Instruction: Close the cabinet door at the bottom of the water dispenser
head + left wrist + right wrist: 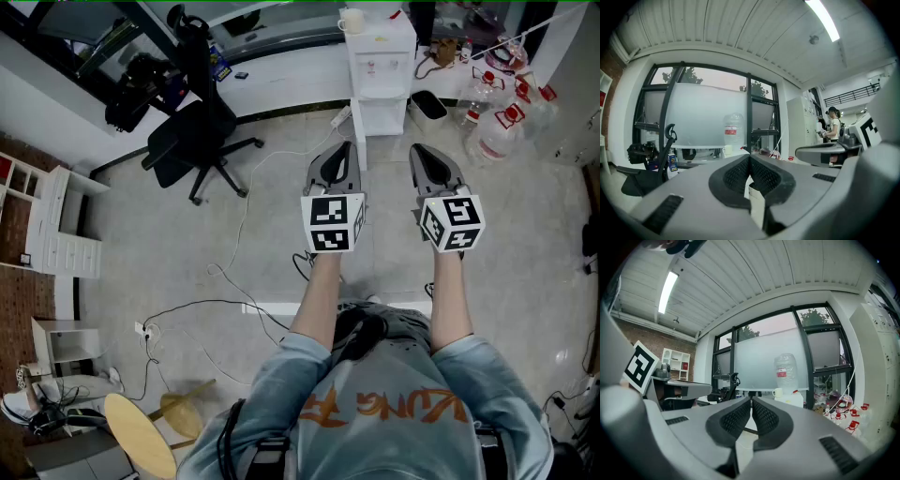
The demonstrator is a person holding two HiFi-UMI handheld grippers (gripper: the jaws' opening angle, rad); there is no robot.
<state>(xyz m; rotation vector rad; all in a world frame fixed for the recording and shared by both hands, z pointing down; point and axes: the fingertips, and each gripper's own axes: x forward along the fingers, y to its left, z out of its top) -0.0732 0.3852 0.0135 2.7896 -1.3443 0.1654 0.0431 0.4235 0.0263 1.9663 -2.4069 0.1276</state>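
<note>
cabinet door [360,139] of the water dispenser [380,52] stands open; left gripper [345,148] and right gripper [418,150], the 2 clenched on nothing, hang apart from it.

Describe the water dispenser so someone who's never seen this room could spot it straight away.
Find the long white counter beyond the black office chair. The water dispenser is the white upright box standing against it, left of the clear red-capped bottles. Only it has a cream mug on top.

White water dispenser [380,58], black chair [194,139]
</note>
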